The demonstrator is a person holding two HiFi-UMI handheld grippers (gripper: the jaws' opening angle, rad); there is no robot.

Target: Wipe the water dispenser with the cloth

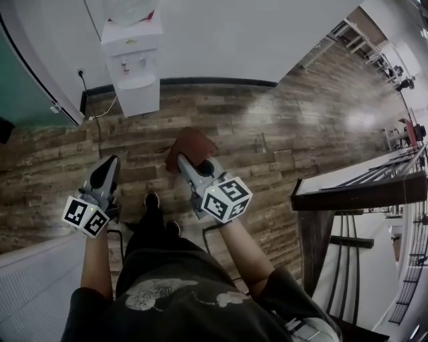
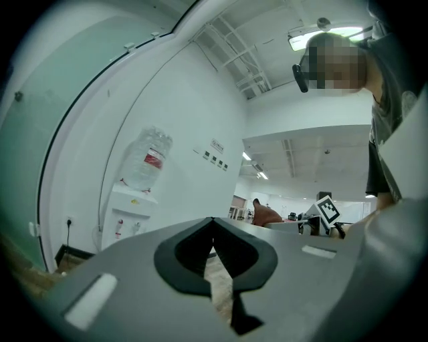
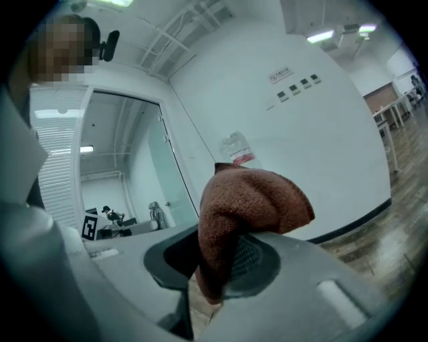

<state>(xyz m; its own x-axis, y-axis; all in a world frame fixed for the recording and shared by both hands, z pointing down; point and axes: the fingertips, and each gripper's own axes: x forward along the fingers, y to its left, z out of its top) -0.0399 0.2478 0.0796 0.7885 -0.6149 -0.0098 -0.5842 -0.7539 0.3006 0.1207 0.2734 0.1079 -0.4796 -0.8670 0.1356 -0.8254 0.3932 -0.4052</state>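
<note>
- Cloth is pinched in the right claw, jaws closed on its fold, bulk bunched above them.
- Left claw: tips together, nothing held.
- Water dispenser stands against the wall, well apart, untouched.
- Judgement: step closer and press the loose bunch to the panel, not the jaws.
- Floor between is open; dark frame on the right needs clearance.

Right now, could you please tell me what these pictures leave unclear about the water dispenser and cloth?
Water dispenser: the head view's top edge cuts off its bottle; dirt too small to see.
Right gripper view: the cloth covers the dispenser's body.
Head view: the right gripper hides the cloth's lower part.
</note>
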